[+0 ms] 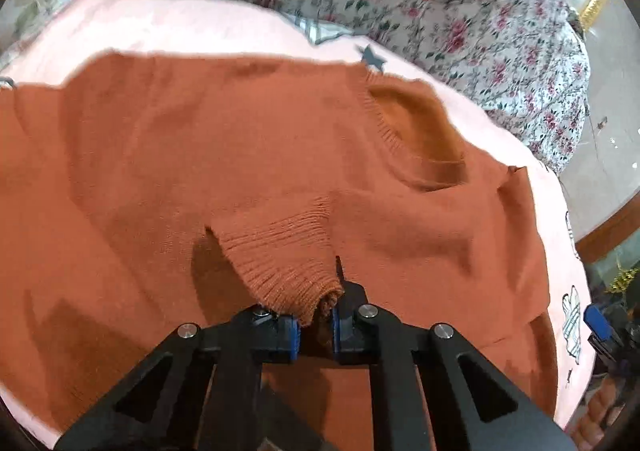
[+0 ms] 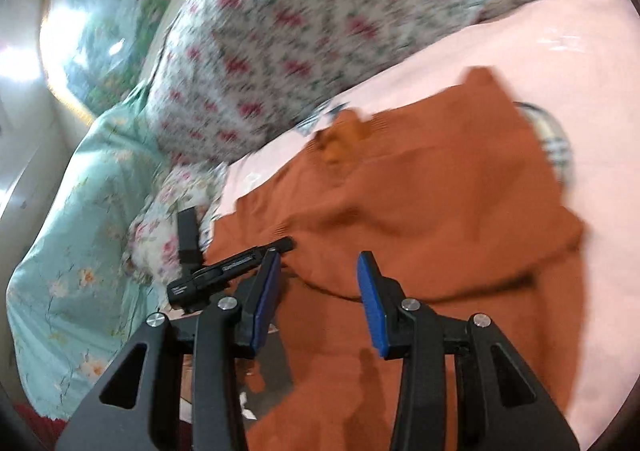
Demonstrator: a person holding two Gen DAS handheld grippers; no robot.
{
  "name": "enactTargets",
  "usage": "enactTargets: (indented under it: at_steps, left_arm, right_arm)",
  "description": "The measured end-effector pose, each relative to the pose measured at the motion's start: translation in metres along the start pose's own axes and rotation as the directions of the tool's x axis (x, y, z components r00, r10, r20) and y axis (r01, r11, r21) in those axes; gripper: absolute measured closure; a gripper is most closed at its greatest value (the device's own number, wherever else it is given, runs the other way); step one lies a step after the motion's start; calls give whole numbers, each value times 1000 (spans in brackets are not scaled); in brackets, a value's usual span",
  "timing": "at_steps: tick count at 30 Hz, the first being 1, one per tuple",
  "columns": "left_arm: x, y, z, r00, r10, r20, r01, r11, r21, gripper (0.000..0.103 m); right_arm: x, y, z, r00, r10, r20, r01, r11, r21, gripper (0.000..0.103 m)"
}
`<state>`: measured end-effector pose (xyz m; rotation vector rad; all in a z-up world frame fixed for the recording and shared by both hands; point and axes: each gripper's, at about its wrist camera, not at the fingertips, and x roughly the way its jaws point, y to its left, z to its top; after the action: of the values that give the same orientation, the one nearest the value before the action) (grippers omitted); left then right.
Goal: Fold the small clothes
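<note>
Left view: left gripper jaws pinch the ribbed cuff of the orange sweater, prob. to carry the sleeve across the body, which lies spread ahead of the jaws on a pink sheet, neck hole ahead-right.

Right view: right gripper jaws apart, holding nothing, above the sweater; looks ready to grab the fabric ahead. Floral bedding beyond.

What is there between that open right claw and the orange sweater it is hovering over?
Nothing visible. The right gripper has its jaws open directly above the orange sweater, with only air between. The left gripper already pinches the sleeve cuff.
</note>
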<state>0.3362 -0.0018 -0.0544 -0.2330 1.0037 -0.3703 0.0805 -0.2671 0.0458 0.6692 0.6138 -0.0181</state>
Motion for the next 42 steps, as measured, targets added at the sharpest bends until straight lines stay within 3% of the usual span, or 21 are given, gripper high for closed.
enactTargets:
  at_steps: [2, 4, 7, 11, 15, 22, 24, 25, 27, 28, 30, 34, 37, 39, 40, 42]
  left_arm:
    - [-31, 1, -1, 996, 13, 92, -14, 1000, 17, 94]
    - [-47, 14, 0, 985, 94, 148, -98, 995, 15, 95]
    - [-40, 35, 3, 989, 108, 105, -105, 994, -28, 95]
    - [-39, 40, -2, 984, 137, 119, -133, 990, -40, 94]
    - [-43, 52, -9, 984, 136, 118, -127, 989, -79, 94]
    - [-40, 48, -20, 983, 155, 97, -150, 987, -59, 94]
    - [-40, 46, -18, 984, 150, 97, -145, 988, -52, 94]
    - [-41, 42, -17, 985, 141, 101, -137, 990, -42, 94]
    - [-41, 30, -16, 990, 96, 106, -96, 995, -9, 94]
    - [-38, 21, -15, 991, 84, 105, -85, 996, 10, 94]
    - [-27, 2, -16, 990, 96, 104, -103, 993, 65, 94]
    - [-6, -1, -22, 990, 123, 69, -128, 989, 72, 94]
    - [-7, 4, -26, 993, 97, 64, -102, 992, 75, 93]
    - [-9, 2, -27, 993, 98, 68, -104, 990, 100, 90]
    - [-7, 1, -26, 993, 99, 62, -105, 989, 104, 89]
    - [-5, 1, -23, 993, 102, 52, -107, 989, 103, 89]
  right_arm:
    - [-14, -15, 1, 999, -39, 27, 38, 999, 28, 62]
    - [-28, -30, 3, 994, -104, 45, 102, 994, 41, 62]
    - [-34, -51, 11, 977, -209, 50, 206, 977, 52, 62]
    - [-18, -76, 27, 963, -271, 5, 270, 961, 66, 62]
    - [11, -86, 44, 958, -284, -40, 286, 957, 41, 60]
    - [74, -94, 67, 946, -302, -121, 303, 953, -3, 55]
    - [87, -100, 66, 931, -329, -161, 330, 944, -19, 63]
    - [89, -102, 66, 927, -332, -175, 332, 943, -30, 92]
    - [75, -101, 72, 932, -330, -151, 329, 944, -34, 92]
    - [58, -96, 78, 926, -364, -101, 360, 931, -57, 93]
    - [39, -93, 86, 920, -389, -52, 386, 920, -67, 94]
    - [44, -110, 86, 887, -455, -82, 450, 890, -70, 94]
    - [53, -122, 81, 857, -505, -106, 501, 863, -68, 91]
    - [42, -119, 81, 855, -515, -57, 513, 857, -49, 85]
    - [38, -114, 82, 850, -527, -32, 524, 850, -57, 78]
    - [39, -101, 85, 863, -504, -4, 502, 860, -92, 55]
